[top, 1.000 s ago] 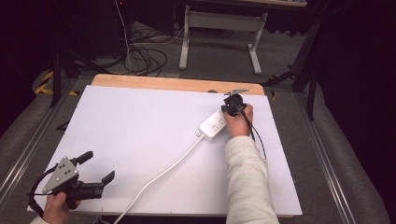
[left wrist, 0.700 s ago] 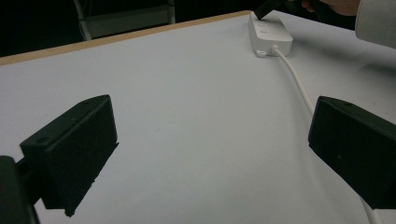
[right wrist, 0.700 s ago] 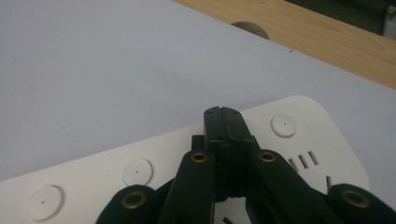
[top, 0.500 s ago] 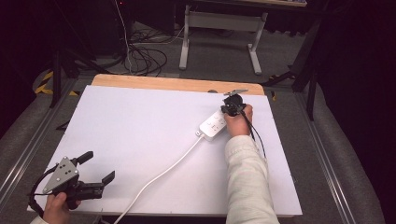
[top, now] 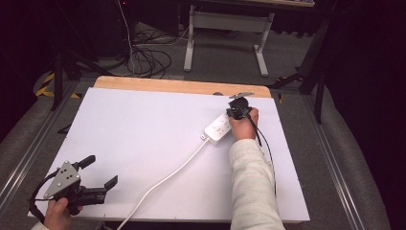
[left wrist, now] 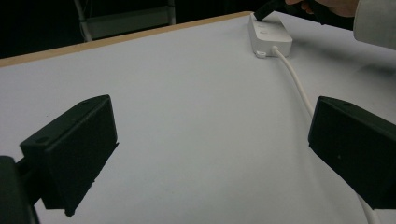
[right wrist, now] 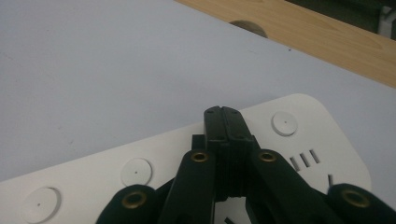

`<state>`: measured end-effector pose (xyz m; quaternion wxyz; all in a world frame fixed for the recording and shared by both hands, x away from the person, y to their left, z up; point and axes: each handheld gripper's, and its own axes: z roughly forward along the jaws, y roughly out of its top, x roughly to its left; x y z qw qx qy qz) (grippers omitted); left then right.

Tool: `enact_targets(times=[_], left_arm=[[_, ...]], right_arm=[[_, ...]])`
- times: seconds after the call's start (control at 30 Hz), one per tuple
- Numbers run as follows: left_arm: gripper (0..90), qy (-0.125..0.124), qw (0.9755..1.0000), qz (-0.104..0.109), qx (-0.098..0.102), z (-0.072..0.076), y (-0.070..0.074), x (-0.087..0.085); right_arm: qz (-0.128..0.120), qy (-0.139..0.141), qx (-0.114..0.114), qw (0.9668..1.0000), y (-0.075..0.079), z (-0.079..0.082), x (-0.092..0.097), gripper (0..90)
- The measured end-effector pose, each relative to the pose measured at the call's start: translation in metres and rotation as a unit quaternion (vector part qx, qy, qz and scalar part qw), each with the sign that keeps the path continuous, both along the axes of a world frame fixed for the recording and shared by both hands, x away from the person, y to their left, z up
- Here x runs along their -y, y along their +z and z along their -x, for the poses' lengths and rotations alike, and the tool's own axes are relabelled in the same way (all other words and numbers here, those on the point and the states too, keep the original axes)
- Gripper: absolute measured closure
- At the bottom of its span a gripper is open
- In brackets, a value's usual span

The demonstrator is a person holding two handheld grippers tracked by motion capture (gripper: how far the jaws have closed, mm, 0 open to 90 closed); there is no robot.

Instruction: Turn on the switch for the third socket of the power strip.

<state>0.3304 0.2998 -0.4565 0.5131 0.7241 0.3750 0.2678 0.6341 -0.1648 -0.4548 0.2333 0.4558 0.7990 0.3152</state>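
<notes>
Table (top: 143, 143): a broad white work surface is lying in front of me, with a strip of bare wood (top: 167, 85) running along its far edge. A small round recess is showing in that wooden strip, seen in my right gripper view (right wrist: 247, 27).

Power strip (top: 220, 128): a white multi-socket block is lying flat on the table's far right quarter, set at a slant. In my right gripper view its top face (right wrist: 135, 172) is showing round white buttons and a group of socket slots near the rounded end.

Cord (top: 163, 182): a white cable is leaving the near end of the power strip and running diagonally across the table to the near edge. In my left gripper view it is passing just beside my right-hand jaw.

My right gripper (top: 238, 111): I am holding it over the far end of the power strip, tips pointing down at the strip's top face. Its two black jaws are pressed together, with nothing between them, as my right gripper view shows (right wrist: 223, 114). Whether the tips are touching the strip or hanging just above it, I cannot tell.

My left gripper (top: 99, 173): I am holding it at the near left corner of the table, well apart from the power strip. Its jaws are standing wide apart and gripping nothing; bare table is showing between them (left wrist: 210, 140).
</notes>
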Motion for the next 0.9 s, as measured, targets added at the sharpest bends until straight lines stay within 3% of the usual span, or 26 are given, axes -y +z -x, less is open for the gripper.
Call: enact_targets(times=[0.1,0.23,0.33,0.53,0.7,0.9], left_arm=[[1.7,0.000,1.0000,0.000,0.000,0.000,0.000,0.000],[1.7,0.003,1.0000,0.003,-0.001,0.000,0.000,0.000],[1.7,0.003,1.0000,0.001,0.002,0.000,0.001,-0.001],[1.7,0.003,1.0000,0.004,0.004,0.001,0.002,0.000],[1.7,0.002,1.0000,0.004,0.006,0.000,0.002,0.000],[1.7,0.001,1.0000,0.003,0.005,0.000,0.002,0.000]], right_arm=[[-0.003,-0.001,-0.001,1.0000,0.000,0.000,0.001,90.0],[-0.023,0.005,0.041,0.9989,0.009,0.006,-0.005,90.0],[-0.026,0.007,0.058,0.9979,0.017,0.009,-0.007,90.0],[-0.043,0.012,0.074,0.9963,0.034,0.018,-0.003,90.0],[-0.071,0.013,0.095,0.9929,0.051,0.029,0.003,90.0],[-0.079,0.024,0.107,0.9908,0.067,0.039,0.003,90.0]])
